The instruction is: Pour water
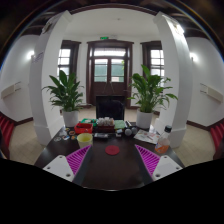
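My gripper (108, 163) is open above a dark table (110, 172). Its magenta pads (68, 162) stand wide apart and hold nothing. A small red round coaster (112, 150) lies on the table just ahead of the fingers, between their lines. A yellow-green cup (85, 140) stands ahead of the left finger, with a red object (84, 128) behind it. Dark tea ware (104, 125) sits at the table's far end; no kettle or pitcher can be told apart there. A small clear vessel (163, 148) stands beyond the right finger.
Two large potted plants (66, 95) (150, 93) flank the table's far end, before a dark double door (110, 75). White pillars (50, 75) rise at both sides. Small items (130, 130) lie at the table's far right.
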